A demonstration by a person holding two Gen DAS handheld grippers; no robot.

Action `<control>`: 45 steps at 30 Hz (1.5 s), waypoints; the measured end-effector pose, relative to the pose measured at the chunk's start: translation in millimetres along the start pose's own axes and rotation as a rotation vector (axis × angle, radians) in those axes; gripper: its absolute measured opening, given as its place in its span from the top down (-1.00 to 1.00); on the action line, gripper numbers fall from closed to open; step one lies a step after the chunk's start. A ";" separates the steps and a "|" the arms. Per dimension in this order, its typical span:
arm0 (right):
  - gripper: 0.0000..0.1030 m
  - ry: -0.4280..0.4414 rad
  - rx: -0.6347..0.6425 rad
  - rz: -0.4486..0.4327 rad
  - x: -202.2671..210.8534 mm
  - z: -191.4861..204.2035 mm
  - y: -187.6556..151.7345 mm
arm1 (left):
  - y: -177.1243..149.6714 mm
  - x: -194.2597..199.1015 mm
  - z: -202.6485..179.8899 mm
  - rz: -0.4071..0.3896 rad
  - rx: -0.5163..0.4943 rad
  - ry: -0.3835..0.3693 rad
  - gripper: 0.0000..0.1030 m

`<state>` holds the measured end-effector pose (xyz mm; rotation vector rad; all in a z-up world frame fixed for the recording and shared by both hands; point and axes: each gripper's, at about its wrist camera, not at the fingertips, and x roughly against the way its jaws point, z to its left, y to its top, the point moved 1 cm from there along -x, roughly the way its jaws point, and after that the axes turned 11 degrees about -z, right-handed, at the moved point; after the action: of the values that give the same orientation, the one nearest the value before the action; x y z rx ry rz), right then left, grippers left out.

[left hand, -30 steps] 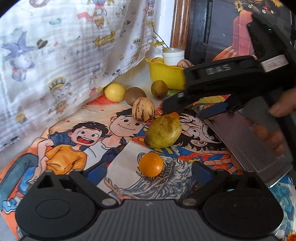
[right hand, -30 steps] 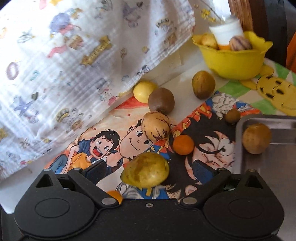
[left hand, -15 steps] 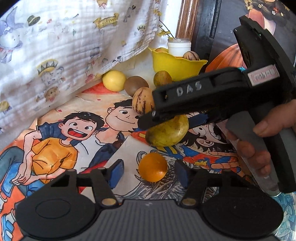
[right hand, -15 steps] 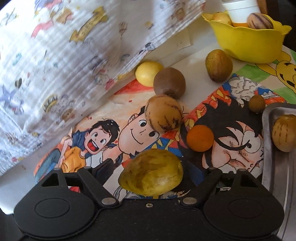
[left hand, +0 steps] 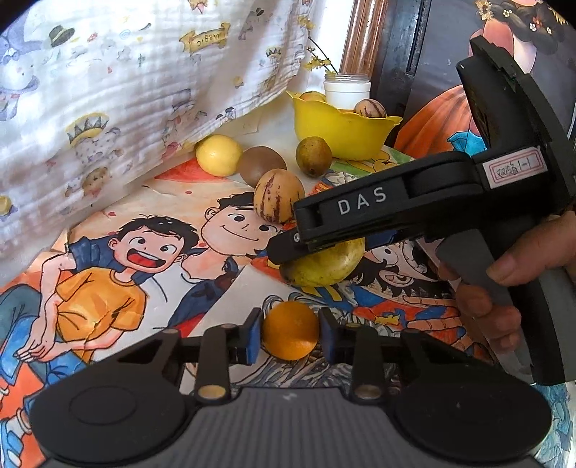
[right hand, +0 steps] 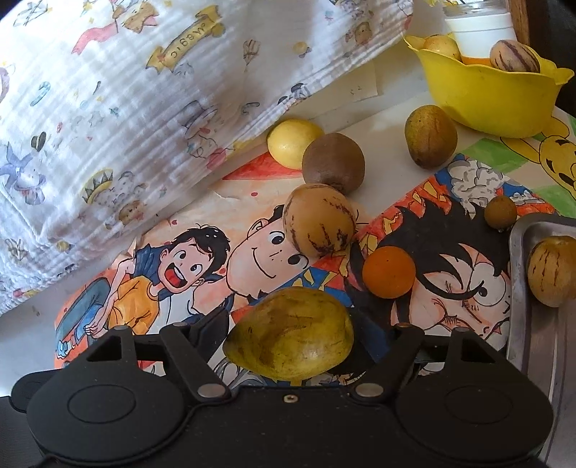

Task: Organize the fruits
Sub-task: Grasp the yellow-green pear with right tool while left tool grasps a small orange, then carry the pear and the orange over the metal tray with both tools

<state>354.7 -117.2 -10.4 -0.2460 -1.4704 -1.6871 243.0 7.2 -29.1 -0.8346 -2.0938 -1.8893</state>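
Observation:
In the left wrist view my left gripper [left hand: 289, 336] is shut on a small orange fruit [left hand: 289, 334] on the cartoon mat. My right gripper [right hand: 291, 342] is around a yellow-green mango [right hand: 289, 342], its blue pads against the fruit's sides. The same mango [left hand: 324, 262] shows in the left wrist view under the right gripper's black body [left hand: 396, 208]. A second orange fruit [right hand: 388, 271], a striped melon [right hand: 318, 223], a kiwi [right hand: 333, 162], a lemon [right hand: 293, 140] and a green-brown fruit [right hand: 430, 135] lie on the mat.
A yellow bowl [right hand: 486, 97] with fruit and a white jar [right hand: 478, 28] stands at the back right. A metal tray [right hand: 518, 288] at the right holds a striped melon [right hand: 552, 275]; a small brown fruit [right hand: 500, 212] lies beside it. A printed cloth [right hand: 144, 90] hangs at the left.
My left gripper moved forward and closed its pads on the small orange fruit. My right gripper advanced to the left around the mango and narrowed on it.

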 end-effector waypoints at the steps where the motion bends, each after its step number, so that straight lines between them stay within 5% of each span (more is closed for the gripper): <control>1: -0.55 -0.001 0.008 -0.001 0.0 0.9 -0.5 | -0.2 1.1 0.2 0.002 0.002 0.003 0.31; 14: -0.55 0.012 0.095 -0.033 4.6 6.8 -10.5 | -1.6 10.5 3.2 0.014 0.008 0.036 0.31; 22: -0.36 0.061 0.093 -0.086 15.7 0.5 -20.8 | -4.3 20.2 3.7 0.018 0.013 0.058 0.31; 45: -0.33 0.092 -0.025 -0.237 37.7 -30.0 -30.8 | 9.0 35.8 11.7 -0.001 0.046 0.145 0.32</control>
<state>321.4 -163.2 -16.7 -0.0062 -1.4552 -1.8801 220.9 28.4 -5.4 -0.6661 -2.0425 -1.8357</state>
